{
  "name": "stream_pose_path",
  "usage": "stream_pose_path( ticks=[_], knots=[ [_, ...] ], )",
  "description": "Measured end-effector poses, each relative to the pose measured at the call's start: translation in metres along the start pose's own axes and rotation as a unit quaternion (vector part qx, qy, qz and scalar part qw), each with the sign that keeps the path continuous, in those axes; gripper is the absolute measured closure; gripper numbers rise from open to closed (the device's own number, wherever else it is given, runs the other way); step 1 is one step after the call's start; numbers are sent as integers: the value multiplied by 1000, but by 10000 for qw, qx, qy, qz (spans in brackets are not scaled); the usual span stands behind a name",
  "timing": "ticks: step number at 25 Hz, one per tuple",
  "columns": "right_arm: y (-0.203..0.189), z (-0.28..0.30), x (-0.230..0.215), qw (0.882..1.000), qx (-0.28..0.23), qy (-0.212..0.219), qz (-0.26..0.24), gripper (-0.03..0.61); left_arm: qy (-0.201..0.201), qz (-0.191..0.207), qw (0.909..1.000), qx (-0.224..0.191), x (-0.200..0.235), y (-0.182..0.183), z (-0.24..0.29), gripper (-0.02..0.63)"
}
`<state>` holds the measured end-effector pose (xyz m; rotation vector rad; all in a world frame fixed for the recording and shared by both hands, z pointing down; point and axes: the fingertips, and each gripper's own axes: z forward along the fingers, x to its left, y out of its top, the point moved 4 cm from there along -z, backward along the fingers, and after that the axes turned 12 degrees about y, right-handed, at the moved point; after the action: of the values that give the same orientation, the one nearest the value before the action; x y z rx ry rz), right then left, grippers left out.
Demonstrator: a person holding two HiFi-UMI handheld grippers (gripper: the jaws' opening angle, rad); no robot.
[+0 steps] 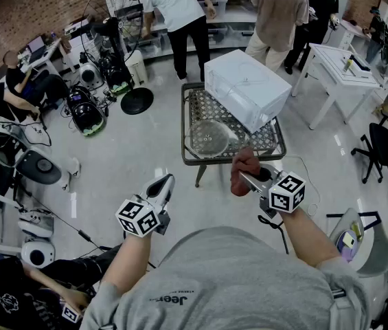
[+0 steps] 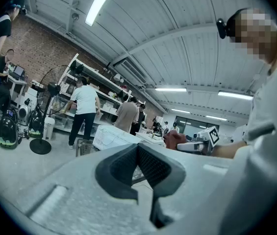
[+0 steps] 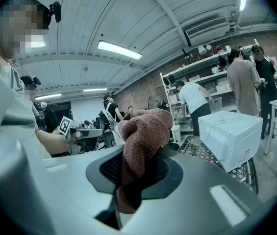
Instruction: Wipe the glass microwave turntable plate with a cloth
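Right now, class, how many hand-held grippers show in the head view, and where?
2. The left hand-held gripper sits lower left, shut and empty. The right hand-held gripper sits right of centre, shut on the cloth. None seems hidden.

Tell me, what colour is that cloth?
The cloth is reddish brown, clearest in the right gripper view.

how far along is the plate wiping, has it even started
Done: the reddish-brown terry cloth is clamped in the right gripper. In hand: that gripper hangs short of the black mesh table; the left gripper is shut, empty. Left: the round clear glass turntable plate lies on the mesh beside the white microwave, away from the cloth, so all wiping remains.
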<state>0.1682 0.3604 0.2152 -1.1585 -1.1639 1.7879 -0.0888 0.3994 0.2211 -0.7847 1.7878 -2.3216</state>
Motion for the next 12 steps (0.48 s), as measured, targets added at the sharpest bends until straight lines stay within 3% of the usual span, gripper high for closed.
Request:
stream_pose_path(
  ticks=[12],
  knots=[
    [7, 13, 12, 10000, -23, -41, 29, 509, -111, -21, 9999, -33, 11, 10, -11, 615]
  ],
)
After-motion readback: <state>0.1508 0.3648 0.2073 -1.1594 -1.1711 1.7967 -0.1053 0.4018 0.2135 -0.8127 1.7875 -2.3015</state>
